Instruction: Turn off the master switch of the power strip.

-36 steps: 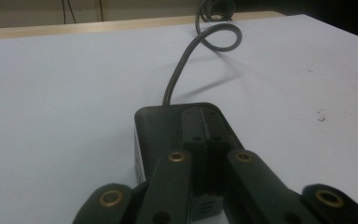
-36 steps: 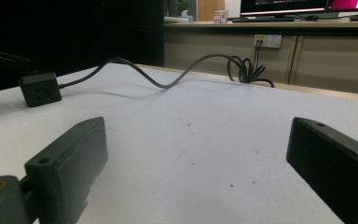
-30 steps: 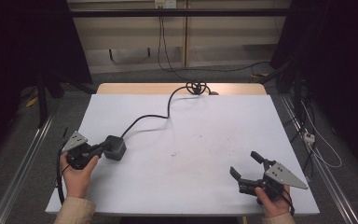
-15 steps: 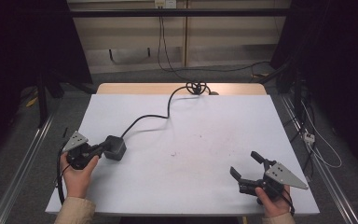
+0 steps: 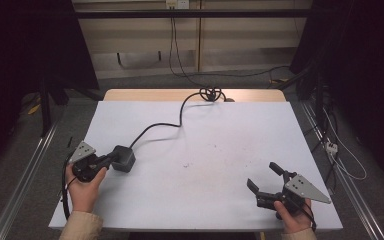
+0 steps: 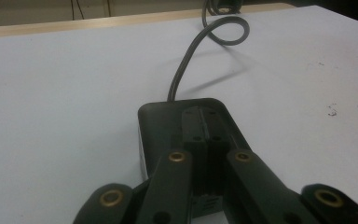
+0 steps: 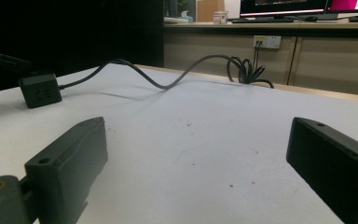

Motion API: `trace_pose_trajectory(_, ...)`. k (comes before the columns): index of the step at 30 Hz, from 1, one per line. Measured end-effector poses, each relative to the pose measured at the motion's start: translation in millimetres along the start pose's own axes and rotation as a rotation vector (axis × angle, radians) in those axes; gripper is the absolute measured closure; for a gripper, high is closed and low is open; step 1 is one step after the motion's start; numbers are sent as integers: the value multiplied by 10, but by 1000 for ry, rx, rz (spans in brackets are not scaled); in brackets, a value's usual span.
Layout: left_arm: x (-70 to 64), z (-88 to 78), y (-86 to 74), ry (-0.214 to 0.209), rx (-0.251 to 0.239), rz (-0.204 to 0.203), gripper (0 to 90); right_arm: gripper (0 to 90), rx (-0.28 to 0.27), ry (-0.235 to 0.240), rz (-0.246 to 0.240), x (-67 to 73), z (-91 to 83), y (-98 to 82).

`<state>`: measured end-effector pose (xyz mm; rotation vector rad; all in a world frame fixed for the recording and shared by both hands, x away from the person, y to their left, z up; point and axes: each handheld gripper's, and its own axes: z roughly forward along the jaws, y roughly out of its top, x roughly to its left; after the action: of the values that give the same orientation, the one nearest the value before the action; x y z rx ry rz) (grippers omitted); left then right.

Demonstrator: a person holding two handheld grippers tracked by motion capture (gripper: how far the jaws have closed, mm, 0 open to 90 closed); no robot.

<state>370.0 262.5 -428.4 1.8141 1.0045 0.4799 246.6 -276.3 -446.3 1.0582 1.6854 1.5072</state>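
At table's (image 5: 210,125) left side: resting clenched left gripper (image 5: 111,159) on power cube (image 5: 124,158), nothing pinched. Idling right gripper (image 5: 265,177), jaws spread, well apart. Next, probably: opening, straddling cube, squeezing.

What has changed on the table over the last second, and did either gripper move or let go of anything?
Nothing visibly changed. The left gripper stays with its jaws shut, their tips over the black socket cube; the cube's cable lies in the same curve, and the right gripper stays open over the white table.
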Motion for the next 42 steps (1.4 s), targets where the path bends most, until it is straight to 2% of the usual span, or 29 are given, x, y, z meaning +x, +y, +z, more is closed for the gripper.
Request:
trace_pose_trajectory(10,-22,1,1,15,4,7,900,46,-2,0,0,2,-2,2)
trace_pose_trajectory(19,-30,3,-2,20,2,-16,900,47,-2,0,0,-1,-3,2)
trace_pose_trajectory(29,-40,3,-12,31,4,-22,900,47,-5,-2,-2,2,-6,5)
trace_pose_trajectory(32,-54,7,-9,40,3,-21,900,47,-6,-2,-3,1,-6,5)
trace_pose_trajectory(36,-82,10,1,57,14,4,900,47,-5,-1,-4,3,-6,6)
trace_pose_trajectory(38,-78,10,-3,54,11,-11,900,47,-6,-1,-4,4,-7,8)
trace_pose_trajectory(42,-82,10,-2,58,12,-5,900,47,-10,-1,-1,5,-10,9)
